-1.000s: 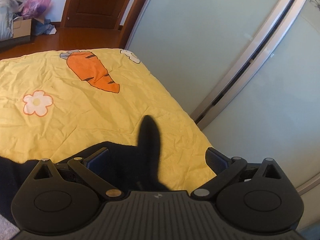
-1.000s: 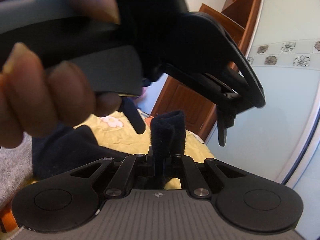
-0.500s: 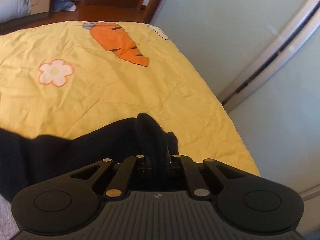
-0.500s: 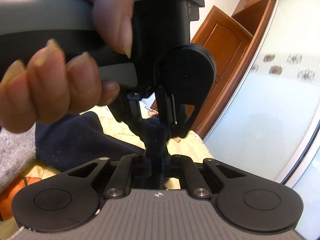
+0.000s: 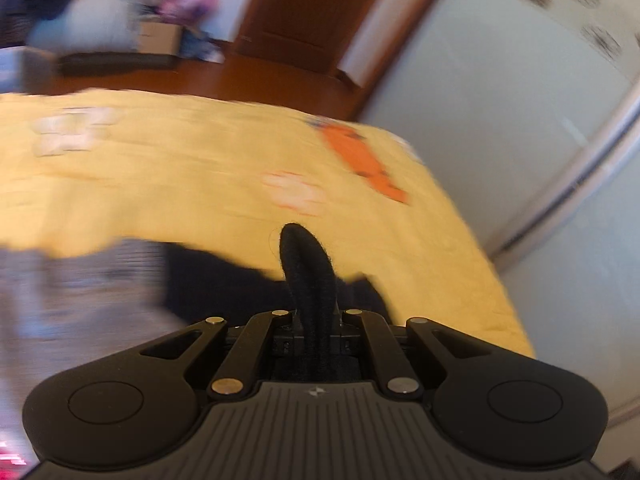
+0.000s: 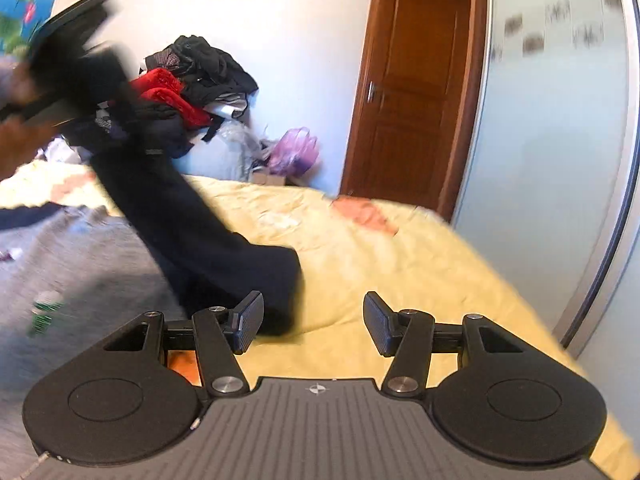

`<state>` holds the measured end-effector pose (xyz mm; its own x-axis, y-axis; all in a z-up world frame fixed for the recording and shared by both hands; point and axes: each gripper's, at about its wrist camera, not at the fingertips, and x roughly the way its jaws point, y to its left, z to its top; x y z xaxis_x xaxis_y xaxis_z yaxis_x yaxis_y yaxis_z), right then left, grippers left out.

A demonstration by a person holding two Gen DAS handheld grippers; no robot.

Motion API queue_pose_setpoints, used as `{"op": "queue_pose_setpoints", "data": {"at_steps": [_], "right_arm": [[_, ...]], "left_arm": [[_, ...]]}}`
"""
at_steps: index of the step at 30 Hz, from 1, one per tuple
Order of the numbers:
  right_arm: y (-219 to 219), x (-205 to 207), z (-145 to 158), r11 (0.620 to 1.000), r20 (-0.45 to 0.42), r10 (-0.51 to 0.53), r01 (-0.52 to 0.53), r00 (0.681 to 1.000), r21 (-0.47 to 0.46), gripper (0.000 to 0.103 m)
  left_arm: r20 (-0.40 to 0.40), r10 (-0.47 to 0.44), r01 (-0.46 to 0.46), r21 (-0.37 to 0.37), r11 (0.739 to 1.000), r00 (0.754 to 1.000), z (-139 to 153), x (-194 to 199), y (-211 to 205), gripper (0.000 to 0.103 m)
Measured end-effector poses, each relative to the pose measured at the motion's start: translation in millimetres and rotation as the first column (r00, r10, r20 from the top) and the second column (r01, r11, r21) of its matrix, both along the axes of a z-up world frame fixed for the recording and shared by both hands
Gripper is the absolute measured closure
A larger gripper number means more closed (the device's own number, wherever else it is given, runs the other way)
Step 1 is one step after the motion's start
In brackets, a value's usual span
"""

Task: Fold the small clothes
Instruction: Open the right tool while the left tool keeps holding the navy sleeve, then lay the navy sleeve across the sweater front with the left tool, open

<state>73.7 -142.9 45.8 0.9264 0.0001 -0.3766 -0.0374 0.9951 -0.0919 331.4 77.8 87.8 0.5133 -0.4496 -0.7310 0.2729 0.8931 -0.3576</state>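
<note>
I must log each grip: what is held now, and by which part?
The left gripper pinches a folded edge of the dark knitted garment. The right gripper holds nothing.

Both views are bright, lit by warm daylight that falls evenly across the yellow bedspread point(image 5: 200, 184). Motion blur smears almost everything in the left wrist view: the far clutter, the door point(image 5: 308, 8) and the bedspread's prints are streaked, while the near black garment point(image 5: 308, 272) stays sharp. In the right wrist view the blur is heaviest at far left. Fisheye distortion bows the wardrobe panels point(image 6: 552, 140) at the right edge, which carry a soft pale sheen.
</note>
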Motion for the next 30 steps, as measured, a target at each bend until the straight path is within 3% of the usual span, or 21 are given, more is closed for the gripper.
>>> {"op": "queue_pose_setpoints", "data": {"at_steps": [5, 8, 12, 15, 20, 25, 30], "right_arm": [[13, 0, 4, 0.999, -0.036, 0.032, -0.031, 0.999, 0.027, 0.046], [19, 12, 4, 0.997, -0.06, 0.053, -0.05, 0.997, 0.052, 0.046], [29, 34, 5, 0.994, -0.105, 0.06, -0.05, 0.993, 0.101, 0.046], [37, 57, 1, 0.995, -0.124, 0.062, -0.051, 0.99, 0.089, 0.046], [43, 86, 2, 0.986, -0.153, 0.087, -0.063, 0.984, 0.153, 0.046], [51, 98, 0, 0.983, -0.182, 0.102, -0.071, 0.978, 0.169, 0.046], [47, 112, -4, 0.969, -0.211, 0.089, -0.035, 0.973, 0.244, 0.046]], "left_arm": [[-0.014, 0.147, -0.147, 0.035, 0.989, 0.989, -3, -8, 101, 0.098], [-0.025, 0.19, -0.187, 0.077, 0.979, 0.981, -13, -12, 139, 0.098], [-0.047, 0.227, -0.225, 0.042, 0.974, 0.973, -27, -17, 176, 0.098], [-0.055, 0.229, -0.228, 0.026, 0.973, 0.972, -35, -19, 190, 0.098], [-0.048, 0.199, -0.2, 0.0, 0.98, 0.979, -39, -19, 195, 0.098], [-0.058, 0.199, -0.2, -0.004, 0.98, 0.978, -47, -21, 205, 0.098], [-0.084, 0.213, -0.213, 0.004, 0.977, 0.973, -66, -21, 212, 0.098]]}}
